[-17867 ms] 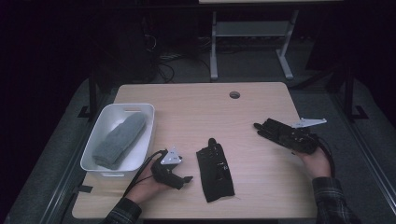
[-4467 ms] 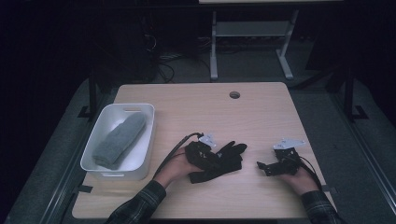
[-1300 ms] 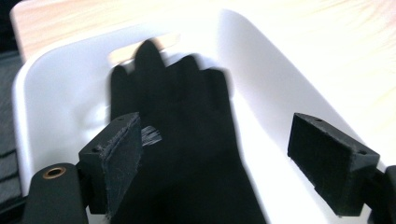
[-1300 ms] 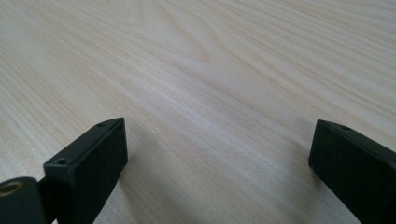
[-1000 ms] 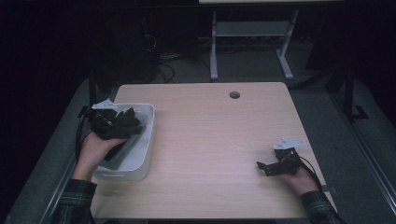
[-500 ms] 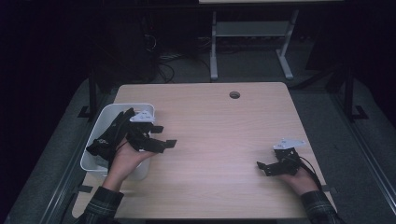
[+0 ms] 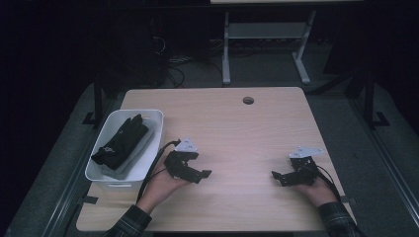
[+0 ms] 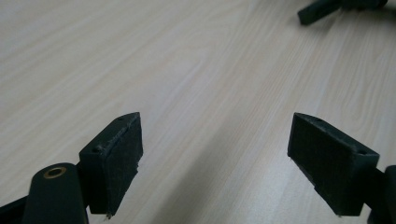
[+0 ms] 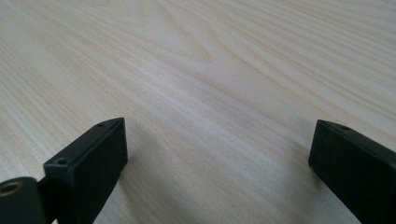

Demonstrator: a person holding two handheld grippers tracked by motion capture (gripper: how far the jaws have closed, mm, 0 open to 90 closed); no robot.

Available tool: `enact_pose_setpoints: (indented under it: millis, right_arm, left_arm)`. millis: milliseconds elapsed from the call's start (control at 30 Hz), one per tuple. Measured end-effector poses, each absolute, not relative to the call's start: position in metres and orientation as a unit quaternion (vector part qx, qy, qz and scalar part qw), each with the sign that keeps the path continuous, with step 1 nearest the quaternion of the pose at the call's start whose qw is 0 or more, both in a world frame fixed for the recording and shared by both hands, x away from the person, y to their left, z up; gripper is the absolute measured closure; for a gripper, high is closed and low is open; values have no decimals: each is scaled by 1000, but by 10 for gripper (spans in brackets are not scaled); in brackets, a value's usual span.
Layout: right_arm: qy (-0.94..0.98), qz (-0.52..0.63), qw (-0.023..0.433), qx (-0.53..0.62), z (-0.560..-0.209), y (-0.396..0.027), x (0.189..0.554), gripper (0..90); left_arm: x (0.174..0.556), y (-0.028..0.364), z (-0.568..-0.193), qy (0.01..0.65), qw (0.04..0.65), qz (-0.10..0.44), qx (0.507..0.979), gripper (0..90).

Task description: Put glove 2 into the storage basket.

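Jaws of the left gripper (image 7: 193, 174) stand wide apart and bare, only table (image 7: 237, 133) grain between them in the left gripper view; jaws of the right gripper (image 7: 279, 177) likewise spread with nothing held. Change since half a second ago: the left hand was over the white bin (image 7: 154, 129) with the black glove dangling from the gripper; now the black glove (image 7: 120, 143) lies inside the bin, on top of the grey folded cloth (image 7: 144, 148), and the left gripper has come back to the table just right of the bin. Right gripper unmoved near the table's right front. Judgement: glove delivered and let go, the putting-away step looks finished, table surface cleared of loose items. Glove orientation: long axis runs diagonally along the bin's length, fingers toward the far end near the bin's far rim, cuff toward the near left corner; lying flat, slightly bunched at the cuff
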State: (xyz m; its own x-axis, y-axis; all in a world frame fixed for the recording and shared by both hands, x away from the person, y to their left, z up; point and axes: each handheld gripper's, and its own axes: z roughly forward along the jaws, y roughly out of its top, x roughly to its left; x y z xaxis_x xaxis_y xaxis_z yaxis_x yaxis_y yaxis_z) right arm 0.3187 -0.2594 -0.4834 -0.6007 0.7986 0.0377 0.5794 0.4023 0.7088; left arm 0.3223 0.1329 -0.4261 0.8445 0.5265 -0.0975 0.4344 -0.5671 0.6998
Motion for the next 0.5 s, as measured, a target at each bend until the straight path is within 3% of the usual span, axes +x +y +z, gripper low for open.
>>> enact_pose_setpoints:
  millis: [200, 500]
  right_arm:
    - [823, 351, 156, 419, -483, -259, 319, 43]
    - [823, 351, 155, 419, -483, -259, 319, 42]
  left_arm:
    - [323, 122, -452, 254, 336, 56, 905, 171]
    - [325, 123, -463, 256, 323, 52, 910, 165]
